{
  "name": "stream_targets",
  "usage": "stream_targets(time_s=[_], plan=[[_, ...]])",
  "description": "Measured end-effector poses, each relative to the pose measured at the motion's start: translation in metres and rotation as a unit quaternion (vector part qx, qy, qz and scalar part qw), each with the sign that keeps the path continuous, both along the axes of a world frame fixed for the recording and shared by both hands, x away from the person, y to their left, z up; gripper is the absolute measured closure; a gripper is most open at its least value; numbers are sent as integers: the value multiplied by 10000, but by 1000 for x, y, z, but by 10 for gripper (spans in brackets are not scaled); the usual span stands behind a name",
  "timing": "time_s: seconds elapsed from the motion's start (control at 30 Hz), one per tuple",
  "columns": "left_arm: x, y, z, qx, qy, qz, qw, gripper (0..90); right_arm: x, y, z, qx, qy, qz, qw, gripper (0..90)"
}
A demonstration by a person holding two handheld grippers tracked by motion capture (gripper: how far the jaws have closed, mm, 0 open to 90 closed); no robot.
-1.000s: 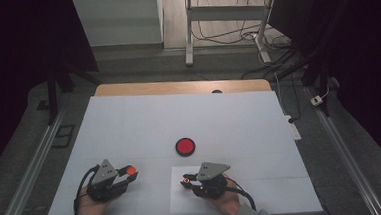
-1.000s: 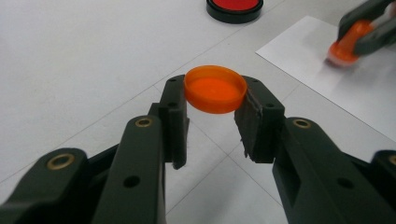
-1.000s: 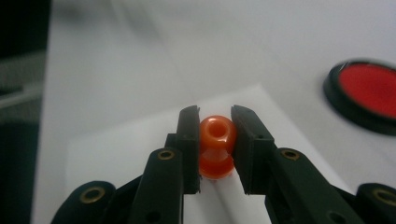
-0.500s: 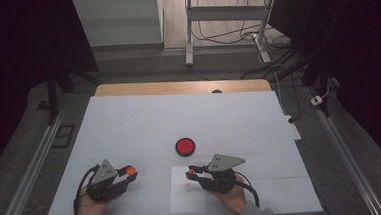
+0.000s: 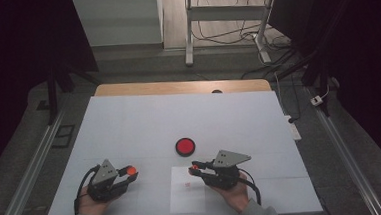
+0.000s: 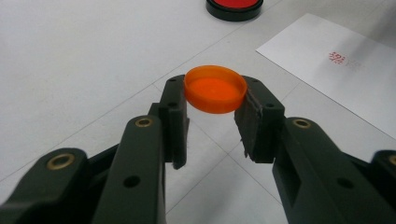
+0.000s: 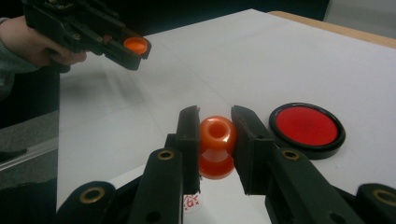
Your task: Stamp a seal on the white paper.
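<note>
Orange cap (image 6: 215, 88) sits pinched by its rim in the left hand-held gripper (image 5: 125, 172), low over the counter (image 5: 129, 126) — could pop out. Right hand-held gripper (image 5: 196, 168) clamps the glossy stamp (image 7: 217, 145) above the paper (image 5: 187, 190) — might twist, smudging.

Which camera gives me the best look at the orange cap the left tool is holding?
The left gripper view: the orange cap sits close, hollow side up, clamped between the left tool pads. The right gripper view shows it small and far off; the high view, a tiny orange dot.
</note>
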State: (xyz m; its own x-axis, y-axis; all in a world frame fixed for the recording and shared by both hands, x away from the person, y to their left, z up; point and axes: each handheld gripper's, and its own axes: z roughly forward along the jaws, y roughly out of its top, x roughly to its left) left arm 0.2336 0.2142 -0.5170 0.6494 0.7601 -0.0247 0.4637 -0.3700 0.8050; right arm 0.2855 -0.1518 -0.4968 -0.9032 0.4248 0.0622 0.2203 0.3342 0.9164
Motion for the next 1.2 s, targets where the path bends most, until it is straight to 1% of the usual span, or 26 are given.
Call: stream_targets(time_s=[0.47, 0.63, 0.8, 0.97, 1.2], plan=[[0, 0, 0, 12, -10, 8, 10000, 644, 9, -13, 7, 144, -6, -209, 9997, 721], [0, 0, 0, 19, -4, 3, 10000, 644, 14, -21, 13, 215, -44, -334, 9992, 722], [0, 0, 0, 27, -11, 4, 10000, 644, 18, -30, 17, 316, -25, -451, 9985, 721], [0, -1, 0, 39, -26, 6, 10000, 644, 19, -34, 19, 342, 9, -467, 9983, 722], [-1, -2, 1, 44, -54, -19, 10000, 644, 19, -32, 19, 328, 18, -444, 9985, 722]])
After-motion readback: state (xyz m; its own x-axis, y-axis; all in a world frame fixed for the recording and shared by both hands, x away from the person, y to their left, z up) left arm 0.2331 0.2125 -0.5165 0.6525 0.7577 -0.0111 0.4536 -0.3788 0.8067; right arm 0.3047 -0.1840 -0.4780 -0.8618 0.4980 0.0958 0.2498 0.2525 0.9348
